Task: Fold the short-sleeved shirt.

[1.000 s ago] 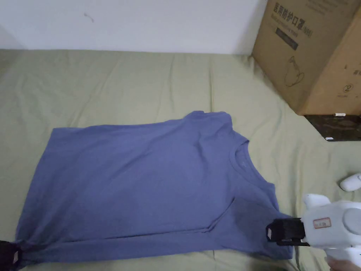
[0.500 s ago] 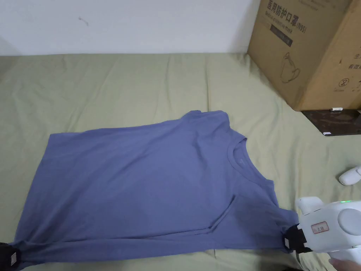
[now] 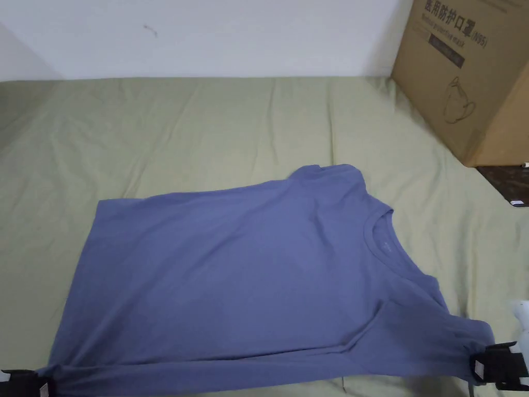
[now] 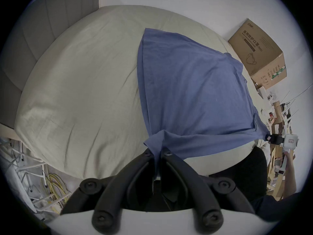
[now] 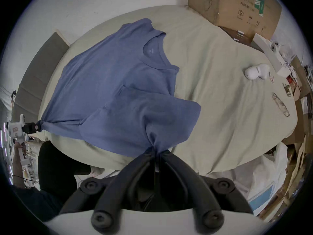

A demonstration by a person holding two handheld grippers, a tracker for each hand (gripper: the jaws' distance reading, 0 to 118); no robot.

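Note:
A blue short-sleeved shirt [image 3: 248,274] lies spread on the green bed sheet [image 3: 206,129], neck hole to the right and hem to the left. My left gripper [image 3: 44,385] is shut on the near hem corner at the bottom left; in the left gripper view its jaws pinch a bunch of blue cloth [image 4: 157,152]. My right gripper [image 3: 478,369] is shut on the near sleeve end at the bottom right, and in the right gripper view the sleeve [image 5: 155,147] gathers between its jaws. The near edge of the shirt is stretched taut between the two grippers.
A large cardboard box [image 3: 465,72] stands at the bed's far right corner, with a dark flat object [image 3: 509,183] beside it. A white rounded object [image 5: 255,71] lies on the sheet to the right. The person's dark-clothed body [image 4: 245,167] is at the bed's near edge.
The right gripper has pulled the sleeve end outward to the right, so the sleeve and near edge are stretched out. The head camera has shifted, moving the scene rightward in the picture.

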